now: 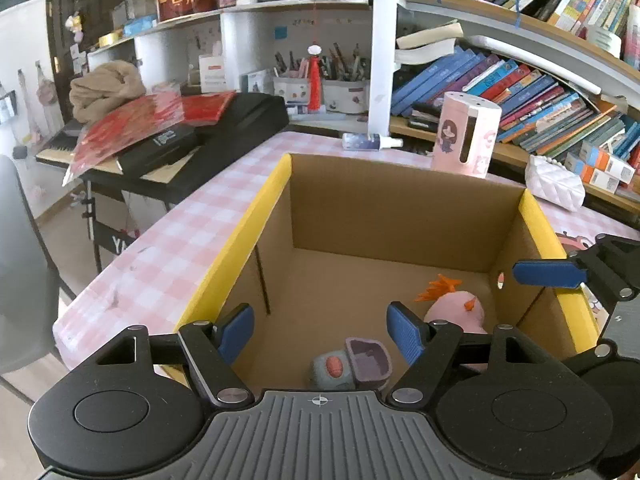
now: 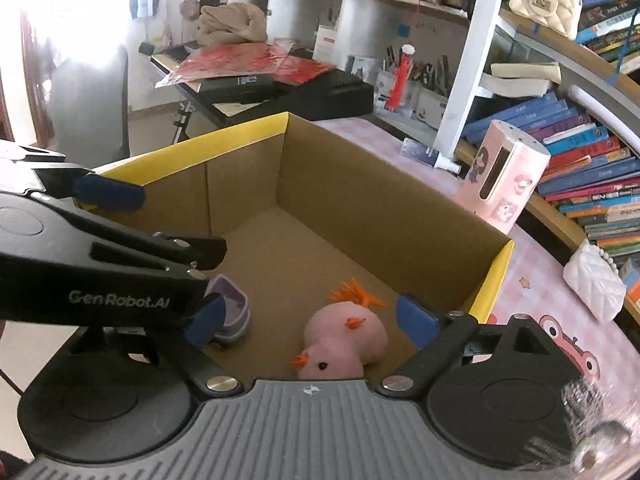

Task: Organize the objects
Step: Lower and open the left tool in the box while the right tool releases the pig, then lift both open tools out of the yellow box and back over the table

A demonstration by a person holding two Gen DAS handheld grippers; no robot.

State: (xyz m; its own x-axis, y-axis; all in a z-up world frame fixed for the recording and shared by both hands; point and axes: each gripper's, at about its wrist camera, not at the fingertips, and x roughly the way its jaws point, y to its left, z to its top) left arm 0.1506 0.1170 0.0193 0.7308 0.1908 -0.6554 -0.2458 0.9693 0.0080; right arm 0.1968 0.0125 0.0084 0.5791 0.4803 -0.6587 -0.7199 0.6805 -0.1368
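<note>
Checkered surface [image 1: 160, 264]; cardboard box [image 1: 400, 200] holds pink plush chick [image 2: 344, 340], soft, light; pinch body. Left hand-held gripper [image 1: 320, 332], right hand-held gripper [image 2: 312, 320] both spread, empty; chick at 12 o'clock.

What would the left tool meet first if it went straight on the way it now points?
Probably the small purple and grey toy on the floor of the cardboard box. It lies between the open fingers of the left tool, which points down into the box. Depth is unclear, so the box floor just beyond it is also possible.

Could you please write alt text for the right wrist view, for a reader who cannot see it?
An open right hand-held gripper hovers over a cardboard box holding a pink plush chick and a purple toy. The left hand-held gripper reaches in from the left, above a pink checked table.
</note>
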